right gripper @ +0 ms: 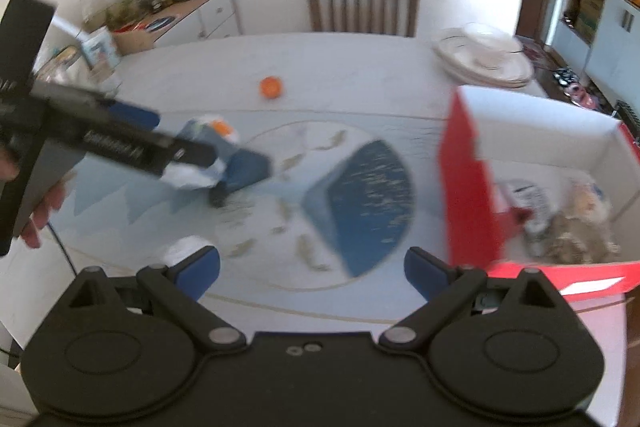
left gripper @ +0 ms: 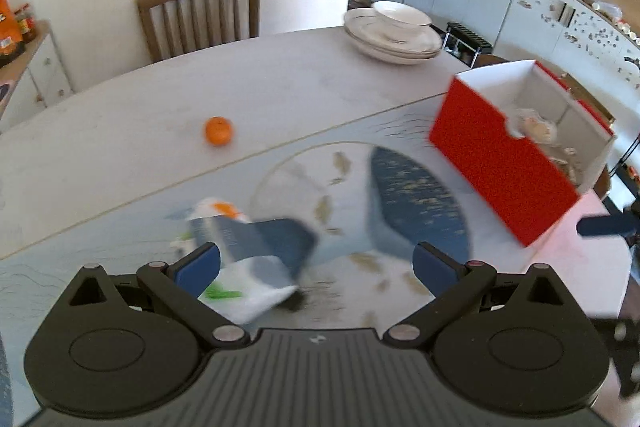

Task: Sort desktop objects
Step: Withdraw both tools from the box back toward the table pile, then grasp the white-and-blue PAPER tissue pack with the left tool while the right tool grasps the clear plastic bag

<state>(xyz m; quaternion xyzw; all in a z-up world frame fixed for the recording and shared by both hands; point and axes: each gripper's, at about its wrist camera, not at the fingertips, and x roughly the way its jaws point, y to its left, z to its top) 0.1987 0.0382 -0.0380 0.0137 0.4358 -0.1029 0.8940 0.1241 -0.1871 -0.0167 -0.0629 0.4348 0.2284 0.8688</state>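
Both claws wide, crumpled packets next up

The left gripper (left gripper: 316, 263) hangs jaws apart over the crumpled blue-and-white foil snack packets (left gripper: 256, 259), which lie on the printed blue-and-cream table mat (left gripper: 420, 195), well left of the open red cardboard box (left gripper: 500, 163). The right gripper (right gripper: 312, 267) is spread too, empty. Those packets look light, soft and slick; pinch a bunched fold, I'd say.

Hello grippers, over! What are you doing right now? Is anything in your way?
Left gripper open over the snack packet. Right gripper open, empty. Orange loose on table; red box alongside. Nothing blocking.
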